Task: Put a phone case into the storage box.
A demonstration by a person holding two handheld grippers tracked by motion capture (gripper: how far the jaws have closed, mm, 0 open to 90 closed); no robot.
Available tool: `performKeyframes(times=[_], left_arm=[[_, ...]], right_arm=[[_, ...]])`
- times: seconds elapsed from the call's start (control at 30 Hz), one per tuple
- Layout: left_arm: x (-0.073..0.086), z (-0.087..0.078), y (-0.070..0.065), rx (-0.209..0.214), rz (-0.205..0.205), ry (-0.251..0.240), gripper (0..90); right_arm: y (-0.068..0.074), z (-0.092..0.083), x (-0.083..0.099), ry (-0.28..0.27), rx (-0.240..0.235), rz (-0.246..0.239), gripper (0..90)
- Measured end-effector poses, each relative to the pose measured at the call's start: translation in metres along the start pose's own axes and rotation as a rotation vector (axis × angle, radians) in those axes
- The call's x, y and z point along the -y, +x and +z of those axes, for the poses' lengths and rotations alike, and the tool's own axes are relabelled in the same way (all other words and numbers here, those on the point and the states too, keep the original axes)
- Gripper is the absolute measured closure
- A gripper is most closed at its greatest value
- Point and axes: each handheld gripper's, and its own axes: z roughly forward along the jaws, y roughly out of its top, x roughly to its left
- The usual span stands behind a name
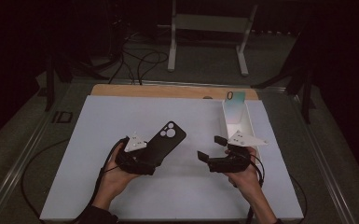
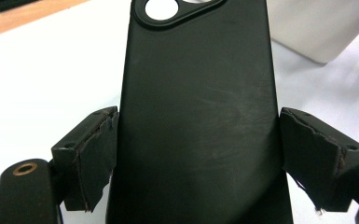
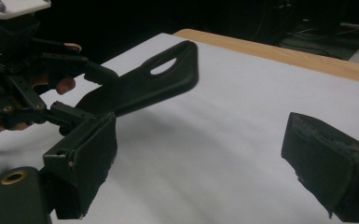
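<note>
High view: white mat (image 1: 121,196) spans frame centre, white box (image 1: 247,122) upper right. Black phone case (image 1: 165,139) is lifted left of centre, clamped across its width by left gripper (image 1: 145,156). Right gripper (image 1: 210,148) spread, empty, facing it. Pickup done; handover or placement left.

My left gripper (image 1: 142,161) covers the lower end of the black phone case (image 1: 165,140); the left gripper view's top edge cuts off its camera opening (image 2: 177,9).
</note>
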Motion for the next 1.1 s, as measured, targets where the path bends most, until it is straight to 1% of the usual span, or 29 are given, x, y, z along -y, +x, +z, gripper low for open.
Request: performKeyframes(times=[0.2, 0.27, 0.37, 0.43, 0.5, 0.6, 0.63, 0.67, 0.73, 0.83, 0.87, 0.93, 1.0, 1.03, 1.07, 1.1], left_arm=[[-0.007, -0.002, -0.012, 0.027, 0.028, -0.023, 15.5], [-0.01, -0.002, -0.016, 0.033, 0.04, -0.028, 15.5], [-0.011, -0.002, -0.021, 0.047, 0.052, -0.042, 15.4], [-0.012, -0.001, -0.023, 0.054, 0.06, -0.04, 15.4], [-0.012, 0.0, -0.026, 0.055, 0.064, -0.047, 15.4], [-0.013, -0.001, -0.028, 0.066, 0.07, -0.059, 15.4], [-0.013, -0.001, -0.028, 0.061, 0.072, -0.059, 15.4], [-0.013, -0.001, -0.029, 0.055, 0.071, -0.061, 15.4], [-0.013, -0.001, -0.029, 0.058, 0.064, -0.068, 15.4], [-0.013, 0.0, -0.031, 0.059, 0.063, -0.071, 15.3], [-0.013, 0.001, -0.032, 0.056, 0.065, -0.069, 15.3], [-0.013, 0.003, -0.035, 0.066, 0.077, -0.063, 15.3], [-0.014, 0.005, -0.039, 0.064, 0.09, -0.058, 15.2], [-0.014, 0.005, -0.039, 0.064, 0.09, -0.058, 15.2], [-0.015, 0.007, -0.042, 0.068, 0.094, -0.055, 15.2], [-0.015, 0.007, -0.042, 0.066, 0.096, -0.051, 15.1]], right_arm=[[0.007, 0.013, -0.006, 0.03, -0.011, -0.004, 13.4], [0.009, 0.017, -0.008, 0.035, -0.021, -0.008, 14.3], [0.012, 0.023, -0.01, 0.048, -0.033, -0.002, 16.5], [0.013, 0.027, -0.011, 0.057, -0.043, 0.005, 18.0], [0.014, 0.029, -0.012, 0.063, -0.052, 0.013, 23.3], [0.014, 0.032, -0.012, 0.08, -0.087, 0.035, 34.2], [0.014, 0.033, -0.012, 0.082, -0.095, 0.039, 35.6], [0.014, 0.033, -0.012, 0.08, -0.107, 0.055, 38.2], [0.013, 0.033, -0.013, 0.075, -0.132, 0.086, 42.2], [0.013, 0.033, -0.015, 0.06, -0.154, 0.121, 48.4], [0.013, 0.034, -0.016, 0.055, -0.154, 0.13, 49.5], [0.014, 0.035, -0.017, 0.048, -0.158, 0.135, 53.5], [0.017, 0.037, -0.018, 0.045, -0.16, 0.137, 57.4], [0.017, 0.037, -0.018, 0.045, -0.16, 0.137, 57.4], [0.018, 0.038, -0.018, 0.047, -0.163, 0.139, 59.6], [0.019, 0.039, -0.019, 0.048, -0.179, 0.142, 65.0]])
